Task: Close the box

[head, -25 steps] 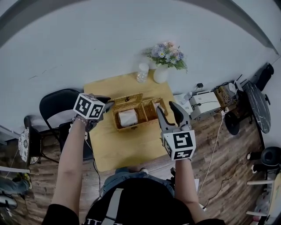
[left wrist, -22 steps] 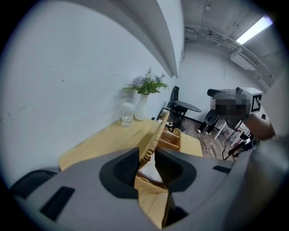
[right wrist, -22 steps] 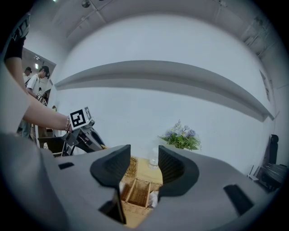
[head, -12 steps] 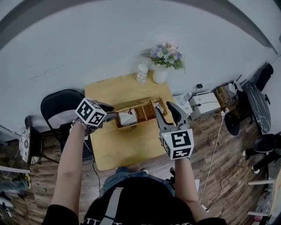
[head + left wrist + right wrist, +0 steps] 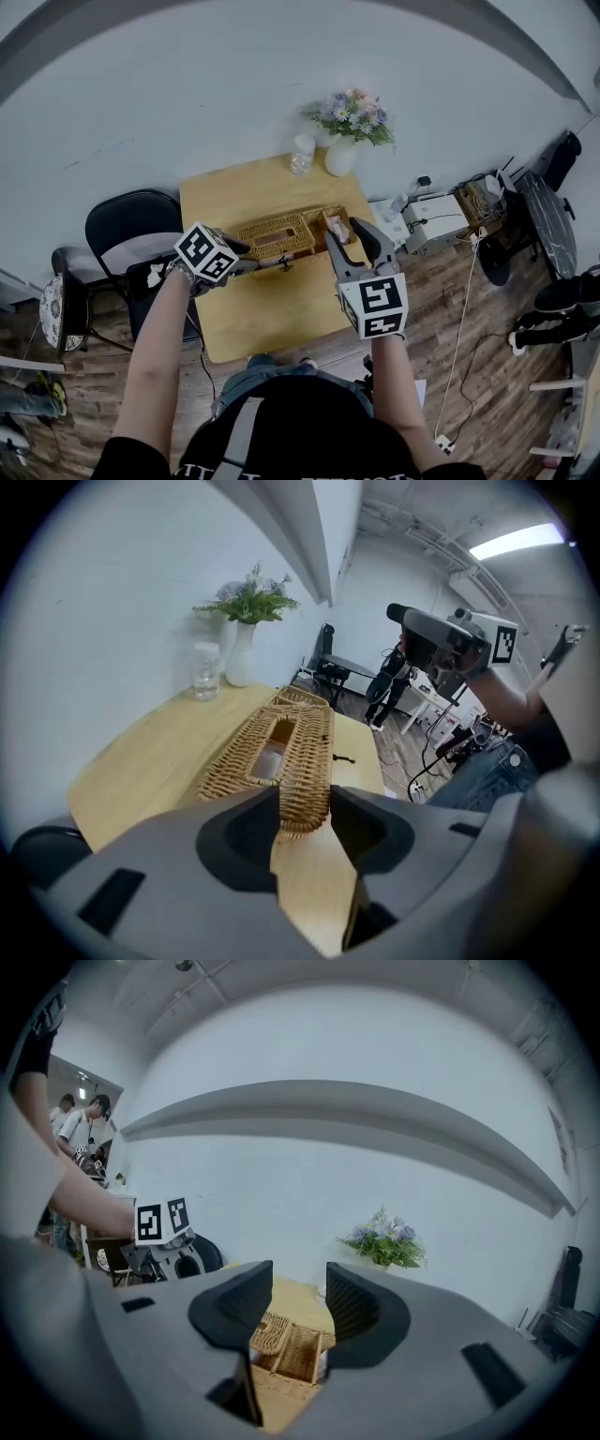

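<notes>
The wicker box (image 5: 281,236) lies across the middle of the wooden table (image 5: 272,314). Its slotted lid (image 5: 272,752) is down over the left part; the right-end compartment (image 5: 337,225) shows open from above. My left gripper (image 5: 253,265) is at the box's front left corner. Its jaws are opening, and the lid's near end (image 5: 302,813) sits in the gap (image 5: 305,803) with no firm pinch visible. My right gripper (image 5: 356,242) hovers open and empty over the box's right end. Past its jaws, the right gripper view shows the box (image 5: 289,1352) below.
A white vase of flowers (image 5: 345,141) and a clear glass jar (image 5: 302,156) stand at the table's far edge. A black chair (image 5: 131,230) is at the left. A small dark item (image 5: 284,265) lies in front of the box. Cables and gear clutter the floor (image 5: 450,220) at the right.
The lid was up, with a white roll showing inside; it now lies flat over that part. My left gripper came down and forward with it. The right gripper barely shifted.
</notes>
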### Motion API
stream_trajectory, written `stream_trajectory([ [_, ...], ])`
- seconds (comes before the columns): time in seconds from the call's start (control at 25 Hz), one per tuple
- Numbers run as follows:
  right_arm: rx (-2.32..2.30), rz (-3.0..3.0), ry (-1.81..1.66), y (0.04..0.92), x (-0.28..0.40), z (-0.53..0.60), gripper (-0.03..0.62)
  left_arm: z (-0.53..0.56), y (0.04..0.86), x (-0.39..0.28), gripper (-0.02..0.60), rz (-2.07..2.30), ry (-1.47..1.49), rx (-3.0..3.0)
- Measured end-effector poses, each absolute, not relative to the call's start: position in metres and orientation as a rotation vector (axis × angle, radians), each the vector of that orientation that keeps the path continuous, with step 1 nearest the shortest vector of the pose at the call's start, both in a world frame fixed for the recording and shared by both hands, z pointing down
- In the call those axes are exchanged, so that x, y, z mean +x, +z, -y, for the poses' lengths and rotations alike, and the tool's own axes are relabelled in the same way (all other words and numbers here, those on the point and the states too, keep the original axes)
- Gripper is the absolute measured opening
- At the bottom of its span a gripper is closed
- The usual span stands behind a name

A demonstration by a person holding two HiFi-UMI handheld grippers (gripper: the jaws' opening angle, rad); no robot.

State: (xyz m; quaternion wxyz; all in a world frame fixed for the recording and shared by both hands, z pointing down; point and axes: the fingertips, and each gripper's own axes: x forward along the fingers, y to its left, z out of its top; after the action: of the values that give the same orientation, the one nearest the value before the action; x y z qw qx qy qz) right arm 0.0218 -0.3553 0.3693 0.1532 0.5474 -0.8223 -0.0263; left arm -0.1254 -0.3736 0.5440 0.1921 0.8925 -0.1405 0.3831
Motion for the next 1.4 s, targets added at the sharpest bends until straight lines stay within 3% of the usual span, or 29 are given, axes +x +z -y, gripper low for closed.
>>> stream_trajectory([
  [0.08,1.57,2.349,-0.075,0.371,0.023,0.355,0.179,0.375,0.554,-0.125,0.167,0.429,1.035,2.471],
  [0.16,1.572,2.34,-0.075,0.372,0.026,0.355,0.181,0.381,0.561,-0.125,0.104,0.495,0.974,2.434],
  [0.92,1.548,2.394,-0.044,0.374,0.035,0.346,0.179,0.372,0.542,-0.121,0.107,0.766,1.015,2.474],
  [1.4,1.391,2.532,-0.058,0.372,0.034,0.314,0.176,0.341,0.454,-0.148,0.107,1.407,0.64,2.427],
])
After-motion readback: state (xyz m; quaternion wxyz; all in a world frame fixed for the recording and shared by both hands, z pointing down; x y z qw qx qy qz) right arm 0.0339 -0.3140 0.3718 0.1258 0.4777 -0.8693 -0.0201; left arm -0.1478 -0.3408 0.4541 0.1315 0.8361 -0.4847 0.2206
